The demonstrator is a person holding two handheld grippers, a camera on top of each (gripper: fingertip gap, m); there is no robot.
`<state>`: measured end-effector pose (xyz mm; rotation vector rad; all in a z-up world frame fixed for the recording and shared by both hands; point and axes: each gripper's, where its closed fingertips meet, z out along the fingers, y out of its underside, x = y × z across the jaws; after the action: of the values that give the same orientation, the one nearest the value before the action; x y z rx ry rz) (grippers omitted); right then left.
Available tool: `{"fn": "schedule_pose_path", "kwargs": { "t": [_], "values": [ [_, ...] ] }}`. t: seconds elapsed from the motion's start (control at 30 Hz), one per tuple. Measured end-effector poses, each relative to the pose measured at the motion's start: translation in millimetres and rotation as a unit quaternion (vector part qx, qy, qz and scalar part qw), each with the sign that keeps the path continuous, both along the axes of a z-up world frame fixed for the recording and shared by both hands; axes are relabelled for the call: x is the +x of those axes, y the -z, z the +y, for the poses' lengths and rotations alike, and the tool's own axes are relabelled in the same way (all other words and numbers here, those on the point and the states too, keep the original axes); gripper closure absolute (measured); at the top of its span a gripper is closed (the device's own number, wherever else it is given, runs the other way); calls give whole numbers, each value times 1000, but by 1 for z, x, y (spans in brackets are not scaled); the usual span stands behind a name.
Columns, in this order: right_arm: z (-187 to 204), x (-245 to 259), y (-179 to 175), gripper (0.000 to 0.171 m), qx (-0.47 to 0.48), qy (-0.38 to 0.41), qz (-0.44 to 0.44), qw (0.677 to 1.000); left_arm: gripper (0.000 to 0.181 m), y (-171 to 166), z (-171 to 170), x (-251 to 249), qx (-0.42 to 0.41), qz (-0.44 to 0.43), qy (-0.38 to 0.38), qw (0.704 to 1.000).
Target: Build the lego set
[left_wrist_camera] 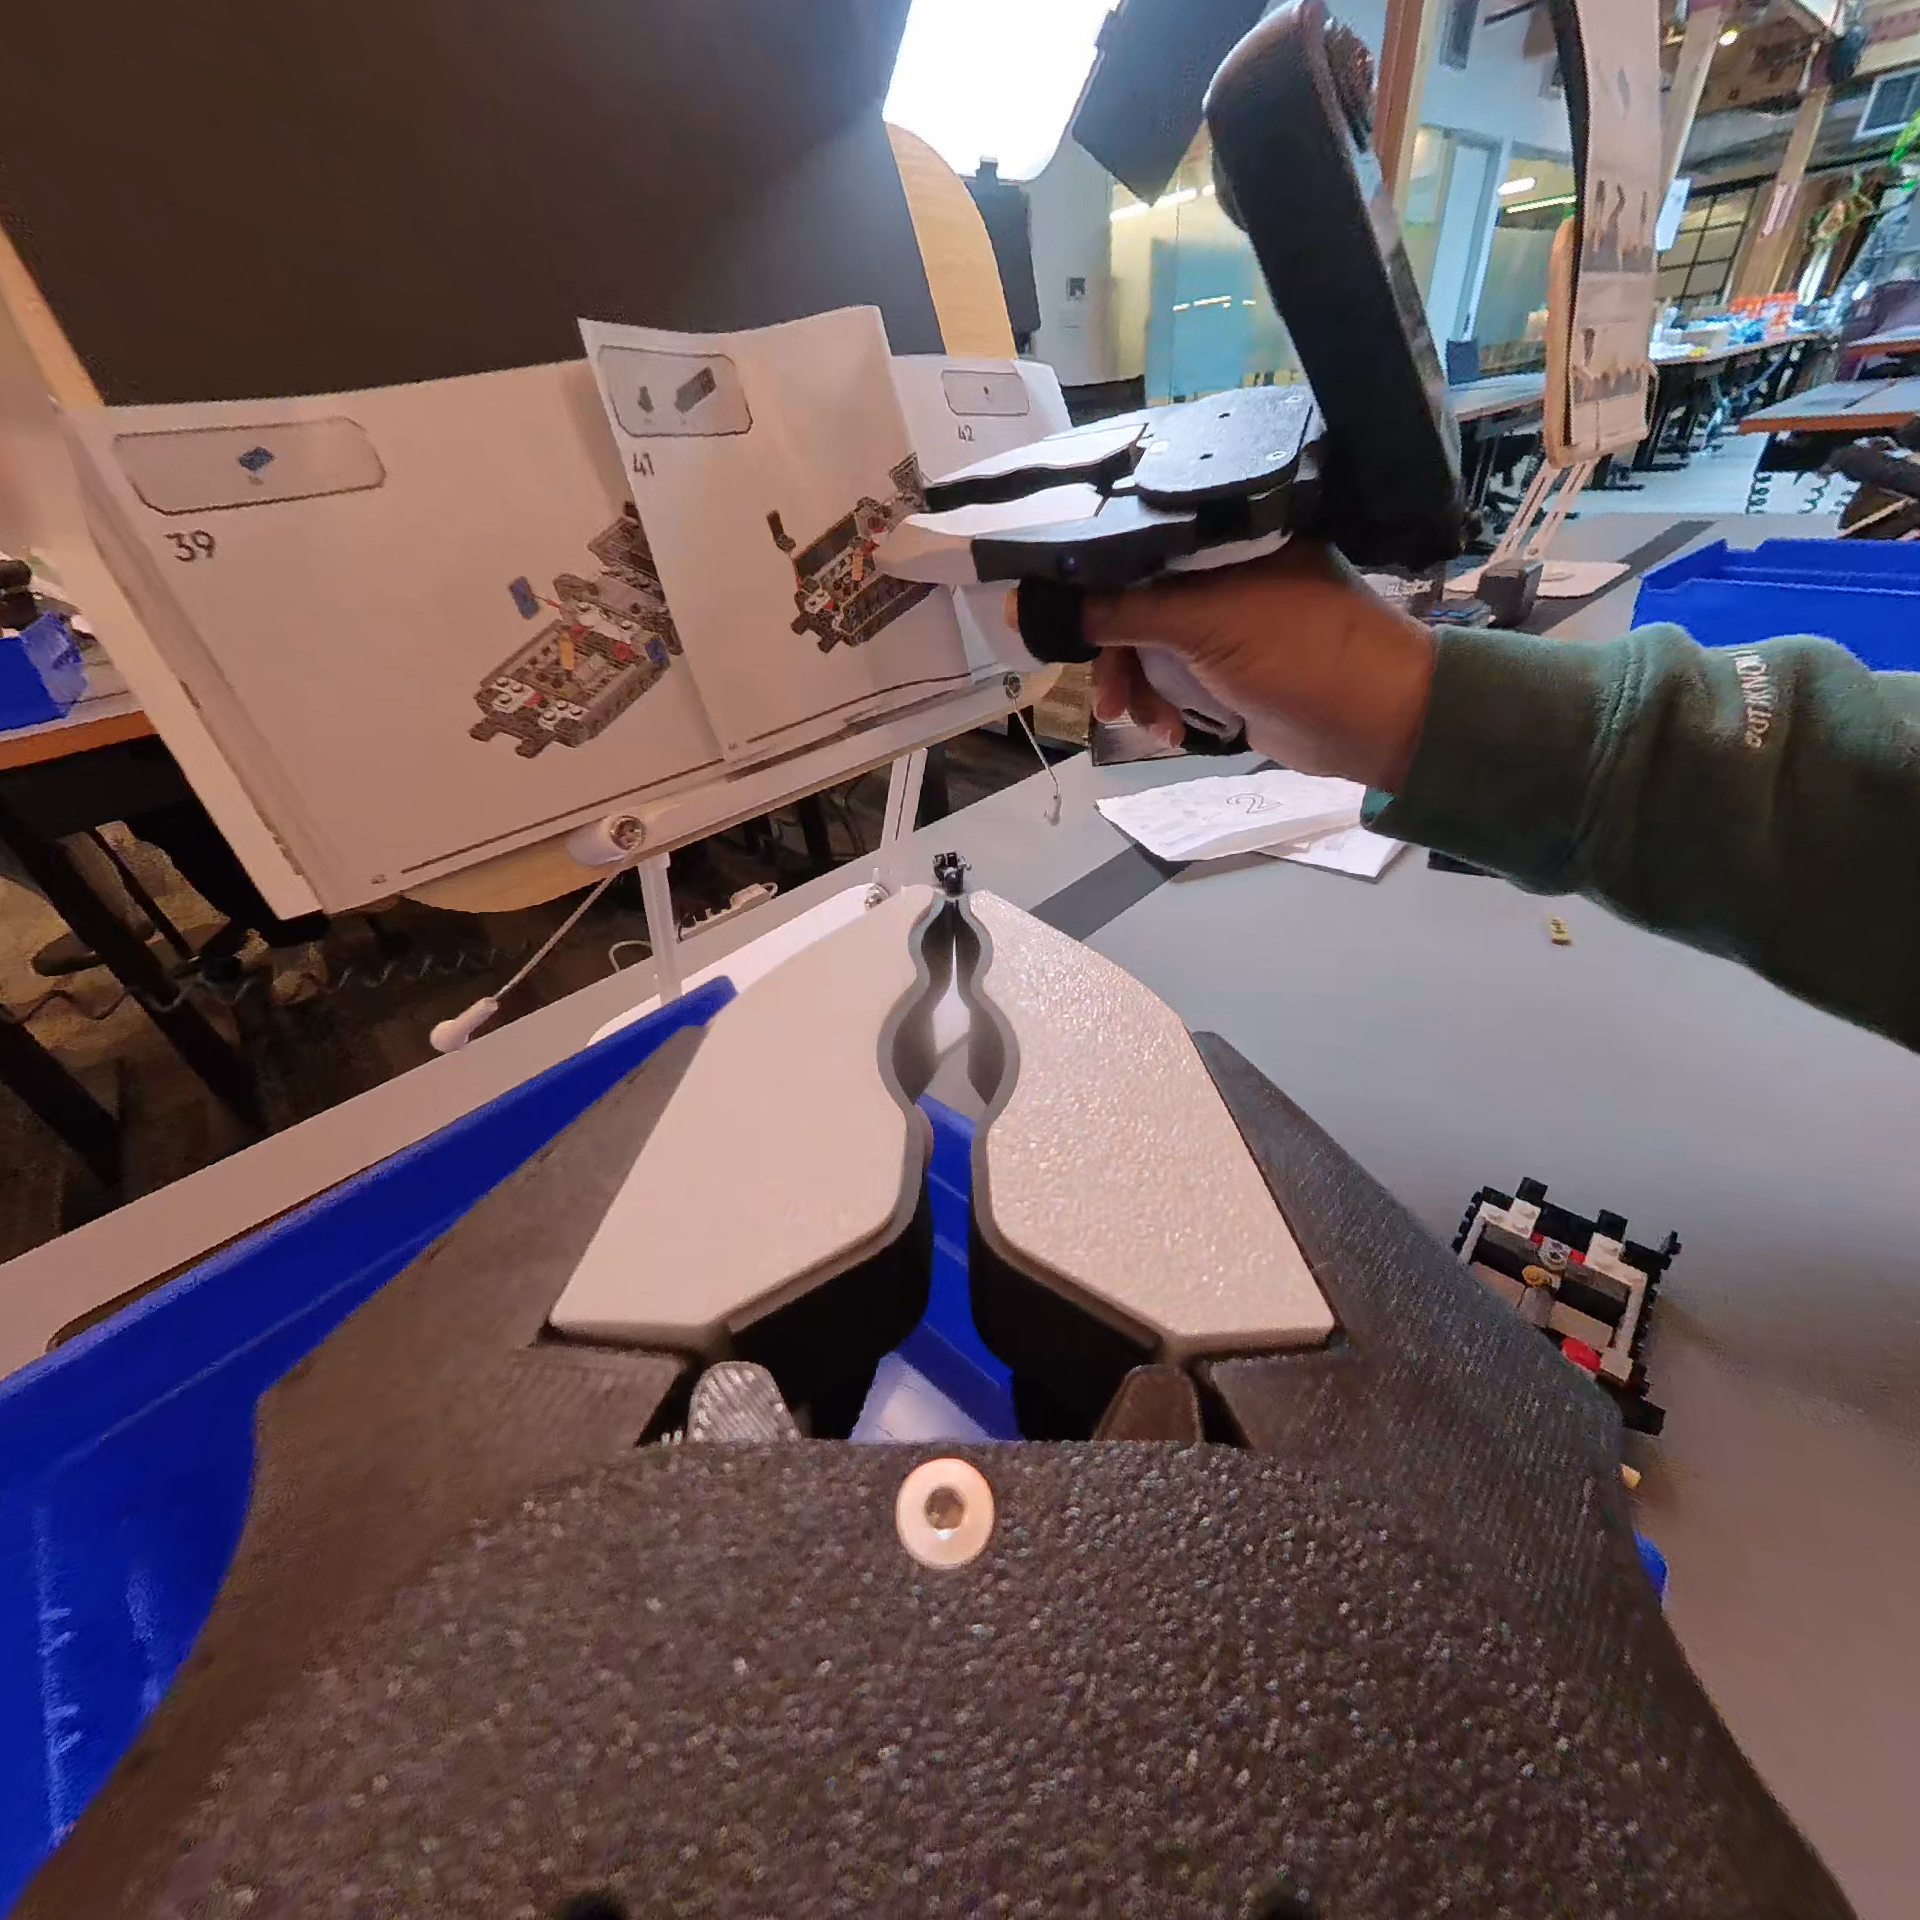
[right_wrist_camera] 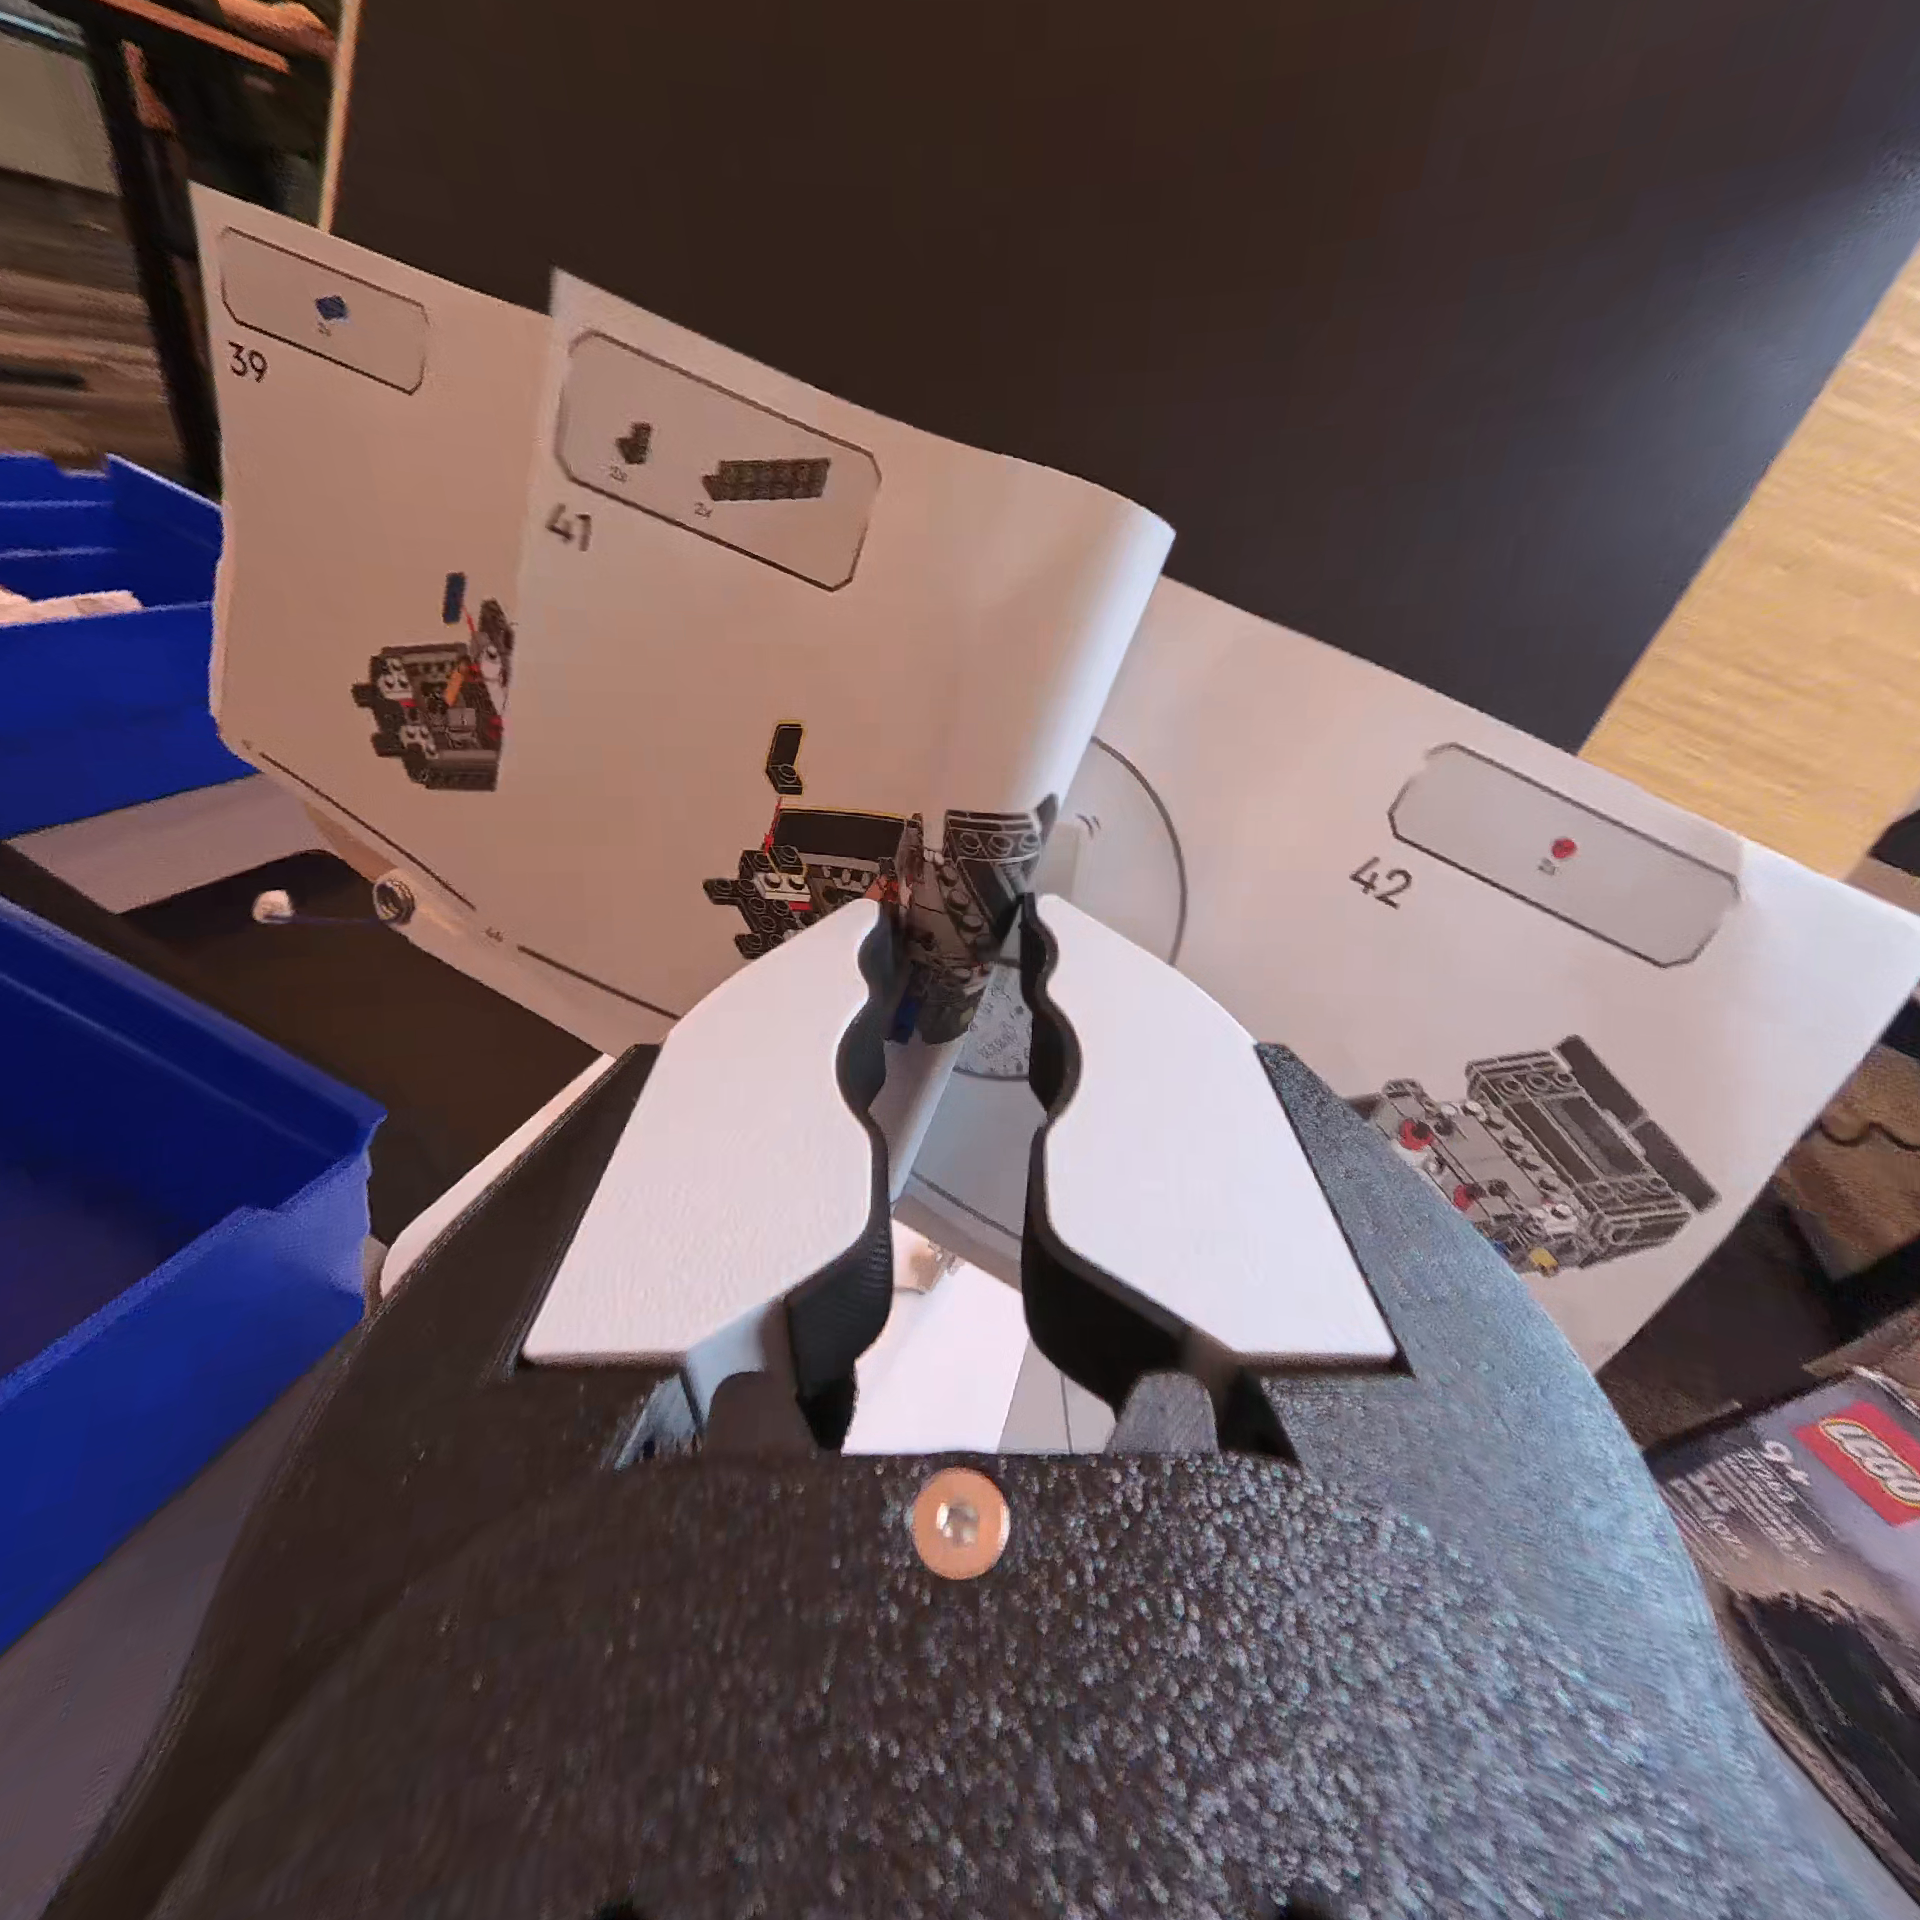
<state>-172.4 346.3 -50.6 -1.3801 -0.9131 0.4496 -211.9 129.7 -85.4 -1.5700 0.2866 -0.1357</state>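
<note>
My left gripper (left_wrist_camera: 951, 909) is shut on a small black brick piece (left_wrist_camera: 948, 868) that sticks out past its fingertips, above a blue bin (left_wrist_camera: 312, 1247). A white instruction booklet (left_wrist_camera: 416, 623) stands open on a stand beyond it. A hand in a green sleeve (left_wrist_camera: 1662, 769) holds my right gripper (left_wrist_camera: 899, 530) against the booklet's middle page. In the right wrist view my right gripper (right_wrist_camera: 951, 914) is open, with the curled edge of that lifted page (right_wrist_camera: 1039, 675) between its fingers. A partly built black, white and grey brick model (left_wrist_camera: 1564, 1288) sits on the grey table to the right.
Blue bins (right_wrist_camera: 156, 1195) stand at the left in the right wrist view, and another blue bin (left_wrist_camera: 1787, 603) is at the far right. Loose paper sheets (left_wrist_camera: 1236, 821) and a tiny yellow piece (left_wrist_camera: 1558, 930) lie on the table. A brick-set box (right_wrist_camera: 1818, 1507) lies at the right. My right fingertips sit around 25 cm from my left ones.
</note>
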Motion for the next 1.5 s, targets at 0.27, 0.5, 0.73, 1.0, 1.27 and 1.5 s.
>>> {"fn": "schedule_pose_path", "kwargs": {
  "t": [0.27,0.5,0.73,1.0,1.27,1.5],
  "values": [
    [12,13,11,156,-41,-50,16,998,167,-23,37,-6,-15,-17,-42,999],
    [17,18,10,157,-70,-80,37,994,136,-29,155,-19,-112,-46,-46,992],
    [29,35,11,160,-85,-72,42,993,181,-33,187,9,-92,0,-26,995],
    [-36,74,-37,141,-79,-209,134,966,181,-44,175,72,-42,80,26,996],
    [-27,84,-40,169,-79,-145,83,983,181,-32,176,117,-31,121,58,990],
    [42,111,-45,171,-51,-45,27,997,172,-11,174,43,-114,171,-66,976]
  ]
}}
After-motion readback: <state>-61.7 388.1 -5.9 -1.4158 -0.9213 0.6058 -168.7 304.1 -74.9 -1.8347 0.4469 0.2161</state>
